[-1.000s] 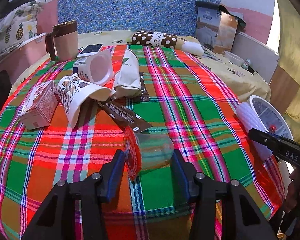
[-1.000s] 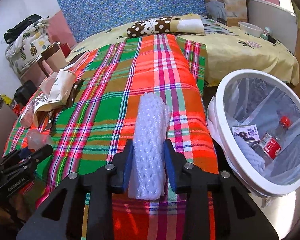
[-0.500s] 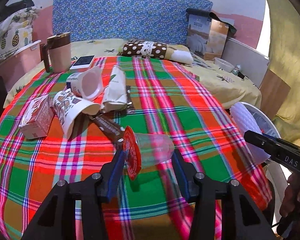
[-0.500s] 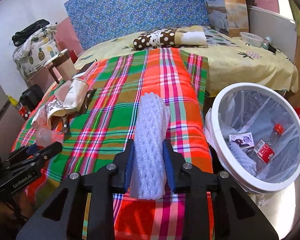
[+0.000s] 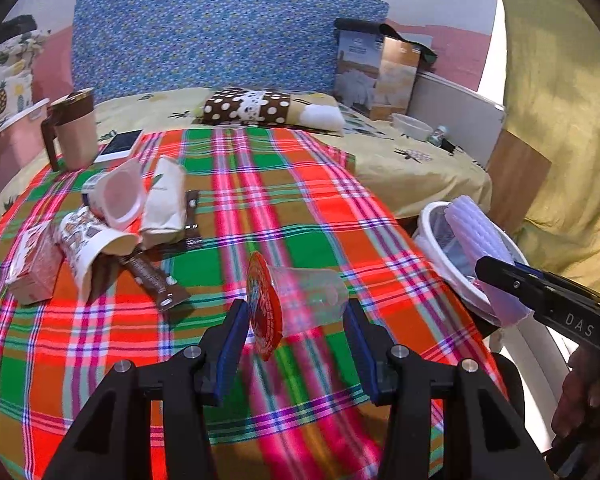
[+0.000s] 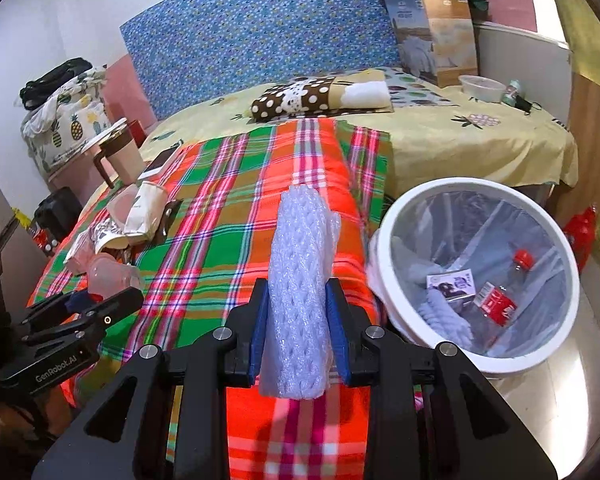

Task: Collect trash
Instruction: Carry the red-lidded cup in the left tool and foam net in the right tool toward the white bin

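1. Your left gripper has its jaws set wide around a clear plastic cup that lies on its side, its red foil lid facing the left jaw. Lid and cup base sit between the blue pads; whether the pads actually press on the cup, you cannot tell from here.
2. Your right gripper is clamped narrowly on a white foam mesh sleeve, which sticks out forward between the jaws, above the plaid blanket.
3. In the left wrist view that same sleeve hangs over the rim of the white trash bin.
4. The bin stands just beside the bed's edge, to the right of your right gripper. It is lined with a clear bag and already holds a plastic bottle with a red cap, a small printed card and a white foam piece.
5. More trash lies in a cluster on the blanket's left part: a patterned paper cup on its side, a white yogurt cup, a rolled white paper bag, a small carton and brown snack wrappers.
6. Behind the cluster a lidded mug stands upright beside a phone. A polka-dot pillow rests near the blue headboard.
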`<state>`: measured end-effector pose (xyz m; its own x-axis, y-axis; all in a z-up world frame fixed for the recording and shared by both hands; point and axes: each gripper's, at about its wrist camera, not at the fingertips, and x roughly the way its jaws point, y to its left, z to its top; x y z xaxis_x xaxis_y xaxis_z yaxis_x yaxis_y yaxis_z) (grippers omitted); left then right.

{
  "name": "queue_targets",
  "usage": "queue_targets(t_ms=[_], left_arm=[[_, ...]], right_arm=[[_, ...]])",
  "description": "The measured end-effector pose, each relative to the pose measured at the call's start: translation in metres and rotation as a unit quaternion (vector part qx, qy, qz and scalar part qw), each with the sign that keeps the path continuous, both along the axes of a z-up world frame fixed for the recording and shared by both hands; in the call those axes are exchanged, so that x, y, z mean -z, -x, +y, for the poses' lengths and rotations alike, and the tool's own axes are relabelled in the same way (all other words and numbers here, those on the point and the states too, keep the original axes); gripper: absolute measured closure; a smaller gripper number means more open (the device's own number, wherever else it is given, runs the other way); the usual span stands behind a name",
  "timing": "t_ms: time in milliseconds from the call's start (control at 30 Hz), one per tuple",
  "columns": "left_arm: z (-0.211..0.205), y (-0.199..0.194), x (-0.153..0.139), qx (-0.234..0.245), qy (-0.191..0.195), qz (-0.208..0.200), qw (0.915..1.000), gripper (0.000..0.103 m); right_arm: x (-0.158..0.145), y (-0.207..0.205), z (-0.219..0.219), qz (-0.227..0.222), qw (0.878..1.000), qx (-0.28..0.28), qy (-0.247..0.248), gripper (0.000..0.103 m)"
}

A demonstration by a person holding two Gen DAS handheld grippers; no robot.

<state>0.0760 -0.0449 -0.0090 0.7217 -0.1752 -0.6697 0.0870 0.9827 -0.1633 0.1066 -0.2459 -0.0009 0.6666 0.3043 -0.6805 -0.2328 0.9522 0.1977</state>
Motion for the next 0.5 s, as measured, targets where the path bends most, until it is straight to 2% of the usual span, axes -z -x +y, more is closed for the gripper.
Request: queue_targets(t_ms=[500], left_arm=[[-0.055, -0.023, -0.006, 0.068, -0.008, -0.007, 0.9977, 0.054]], right_arm=[[-0.002, -0.002, -0.043, -0.01, 0.999, 0.05, 0.003, 0.072]])
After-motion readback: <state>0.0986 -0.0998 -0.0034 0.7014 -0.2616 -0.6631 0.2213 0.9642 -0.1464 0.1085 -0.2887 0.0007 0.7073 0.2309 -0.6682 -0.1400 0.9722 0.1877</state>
